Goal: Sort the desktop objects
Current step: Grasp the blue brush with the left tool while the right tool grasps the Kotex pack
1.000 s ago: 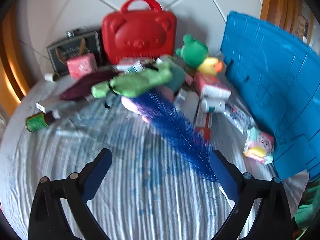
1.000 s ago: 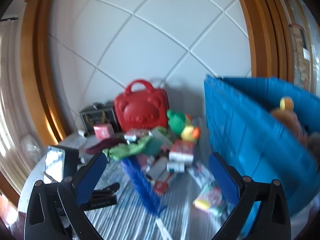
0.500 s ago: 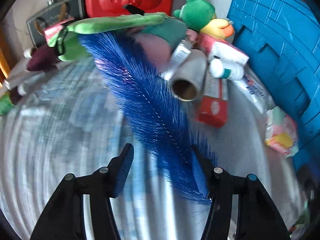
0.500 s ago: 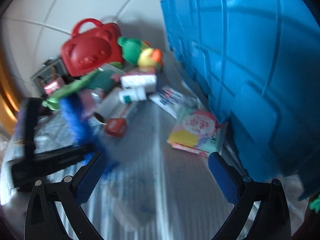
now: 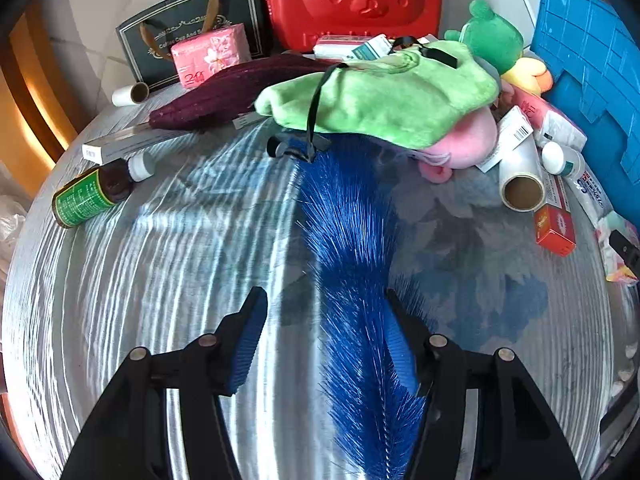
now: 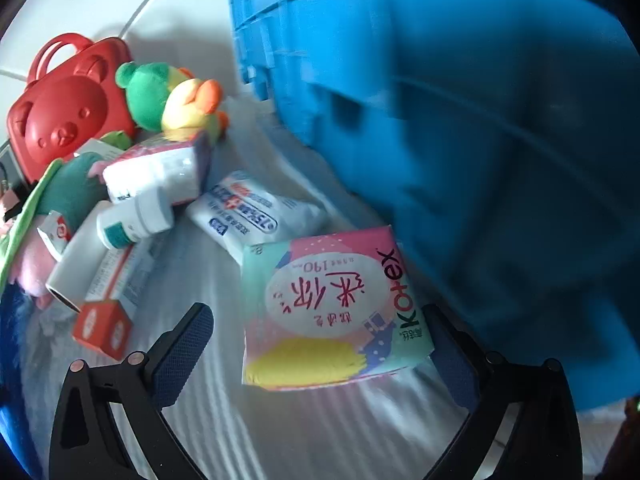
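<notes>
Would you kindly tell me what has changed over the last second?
The left gripper came down over the blue feather duster, its fingers closing partway around it. The right gripper dropped toward the Kotex pack, still open. The red case and plush pile stayed put.

bottle brush (image 5: 352, 240): deep blue bristles | bear case (image 5: 356, 0): red | crate (image 6: 460, 120): bright blue | Kotex pack (image 6: 332, 304): pink, mint, yellow patch | tablecloth (image 5: 160, 280): grey-white stripes | plush frog (image 6: 148, 92): green | gripper pads (image 6: 180, 356): dark blue
</notes>
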